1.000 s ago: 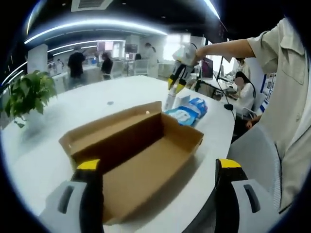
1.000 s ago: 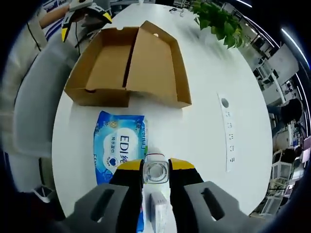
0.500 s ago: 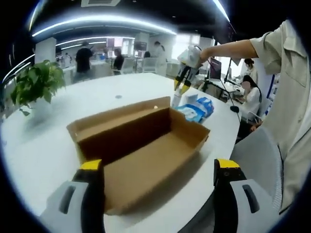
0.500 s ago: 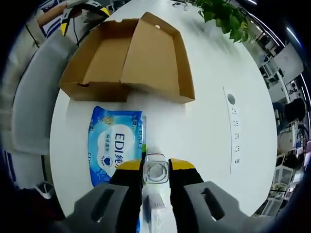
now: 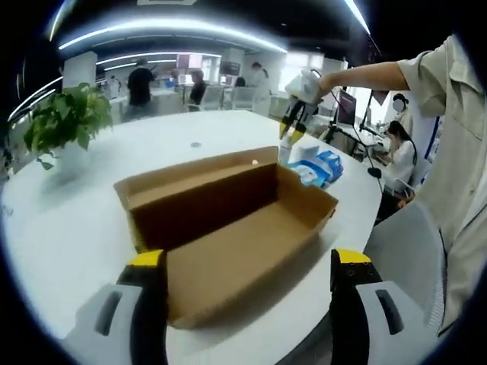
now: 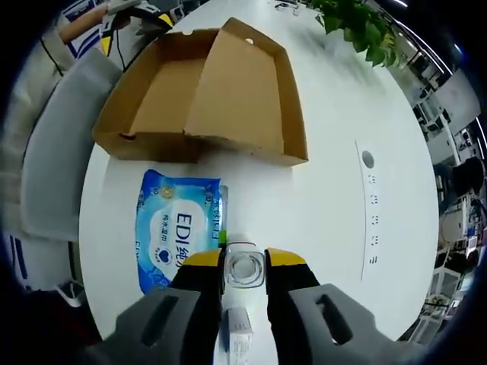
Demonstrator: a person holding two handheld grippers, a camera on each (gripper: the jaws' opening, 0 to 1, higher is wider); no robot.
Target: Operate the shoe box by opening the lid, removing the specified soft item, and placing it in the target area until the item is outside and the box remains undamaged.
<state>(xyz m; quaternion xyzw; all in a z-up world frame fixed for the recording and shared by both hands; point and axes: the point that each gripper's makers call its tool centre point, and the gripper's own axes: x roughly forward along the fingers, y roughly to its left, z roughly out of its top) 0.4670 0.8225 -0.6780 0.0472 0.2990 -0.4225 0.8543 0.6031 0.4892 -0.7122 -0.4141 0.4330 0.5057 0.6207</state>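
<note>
Change since earlier: little among the things; the shoe box [image 6: 205,95], the wipes pack and the clear bottle lie as before, and both views have only shifted a little with the hands.
Shoe box: brown cardboard, lid folded back and open, on the white table [image 6: 335,182]; its inside looks bare in the left gripper view [image 5: 228,220].
Wipes pack [image 6: 176,236]: blue soft pack, flat on the table just beside the box's short end, outside it; seen past the box in the left gripper view [image 5: 319,167].
Left gripper [image 5: 243,262]: jaws wide apart, holding nothing, low at the near end of the box and pointing along its length.
Right gripper [image 6: 243,262]: looks down on the table, jaws narrow, closed on the clear bottle [image 6: 243,266] beside the wipes pack; in the left gripper view it hangs tips-down [image 5: 293,129] beyond the box.
Arm: the person's right arm [image 5: 373,76] is stretched out level over the table beyond the box, in a pale short sleeve.
Small white box [image 6: 239,338]: under the right gripper, beside the wipes pack.
Plant [image 5: 65,125]: green, on the table well apart from the box.
</note>
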